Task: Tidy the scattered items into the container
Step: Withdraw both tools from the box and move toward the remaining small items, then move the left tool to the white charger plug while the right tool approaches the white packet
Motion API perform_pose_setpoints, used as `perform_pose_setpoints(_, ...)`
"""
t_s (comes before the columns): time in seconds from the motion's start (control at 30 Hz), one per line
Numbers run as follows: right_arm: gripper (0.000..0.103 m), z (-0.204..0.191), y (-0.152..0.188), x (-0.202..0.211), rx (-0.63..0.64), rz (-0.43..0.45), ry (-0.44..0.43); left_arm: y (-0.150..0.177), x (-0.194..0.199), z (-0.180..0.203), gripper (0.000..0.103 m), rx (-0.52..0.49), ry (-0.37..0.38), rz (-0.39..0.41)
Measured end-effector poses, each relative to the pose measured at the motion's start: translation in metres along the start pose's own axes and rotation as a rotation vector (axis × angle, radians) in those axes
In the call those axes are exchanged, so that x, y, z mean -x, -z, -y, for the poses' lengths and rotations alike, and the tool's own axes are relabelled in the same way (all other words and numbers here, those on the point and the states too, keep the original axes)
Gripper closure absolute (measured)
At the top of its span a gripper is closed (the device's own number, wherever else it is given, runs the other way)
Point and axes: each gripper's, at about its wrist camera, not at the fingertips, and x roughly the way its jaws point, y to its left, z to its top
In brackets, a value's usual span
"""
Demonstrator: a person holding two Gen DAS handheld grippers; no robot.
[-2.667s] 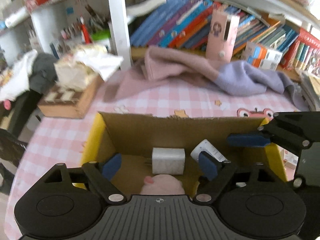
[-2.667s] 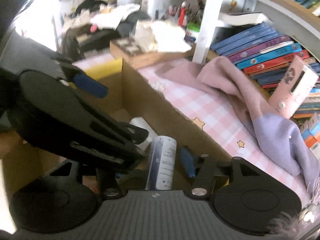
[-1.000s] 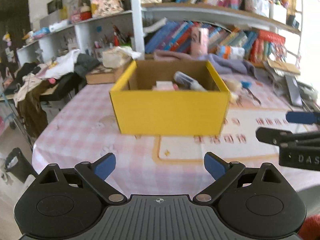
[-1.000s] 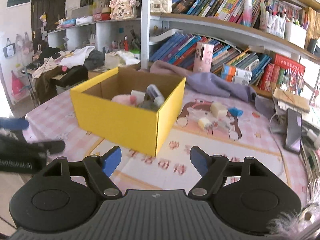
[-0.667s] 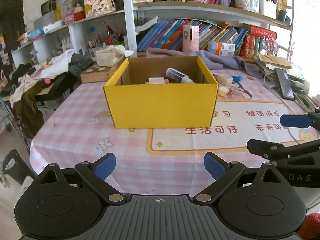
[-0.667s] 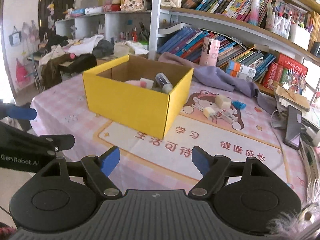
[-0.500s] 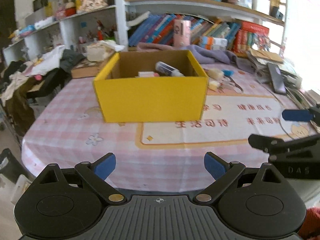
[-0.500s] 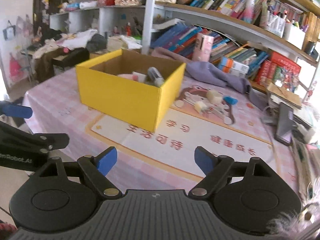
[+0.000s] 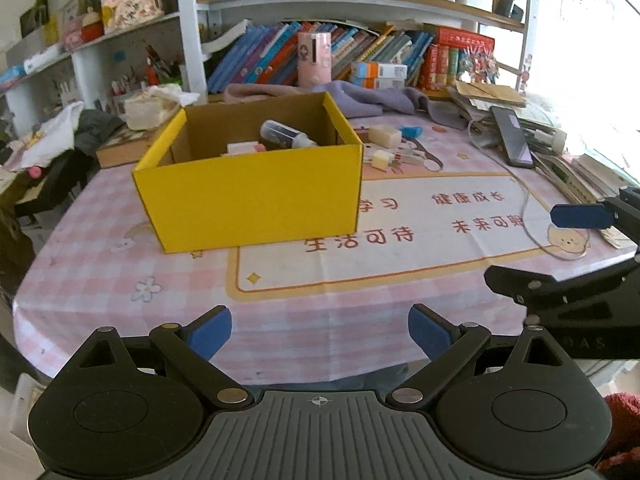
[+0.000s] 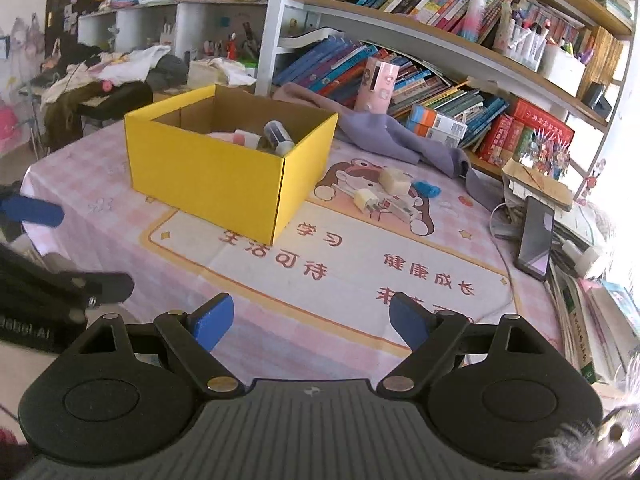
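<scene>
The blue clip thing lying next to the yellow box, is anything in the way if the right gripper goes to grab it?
Nothing visible blocks it. The right gripper is open and empty, with only bare mat ahead. The blue clip lies beside the yellow box, with a cream block and a small charger crowding its near side.

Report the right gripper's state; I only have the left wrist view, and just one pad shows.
Observer: The right gripper is open. Its jaws have just been opening, and nothing is between them.
Operator: Check the right wall of the box. It is hidden from me.
Observer: That wall of the box is plain yellow, and nothing leans on it.
</scene>
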Motion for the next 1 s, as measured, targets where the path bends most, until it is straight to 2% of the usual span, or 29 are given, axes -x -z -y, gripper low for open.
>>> perform_pose_setpoints(0.4,0.018,0.012,0.011,0.006,-0.024,-0.033,0.055,-0.002,-0.010,0.021,0.006,-0.056,0.093,-0.034)
perform_pose_setpoints(0.67,0.019,0.031,0.022,0.010,-0.082,-0.062,0.128,-0.008,-0.013,0.058,0.007,-0.192,0.197,-0.008)
perform_pose_setpoints(0.83,0.018,0.050,0.025,0.013,-0.114,-0.069,0.163,-0.017,-0.023,0.071,0.007,-0.206,0.251,-0.022)
perform_pose_setpoints(1.0,0.017,0.070,0.029,0.007,-0.152,-0.096,0.201,-0.025,-0.035,0.090,0.008,-0.261,0.290,-0.018)
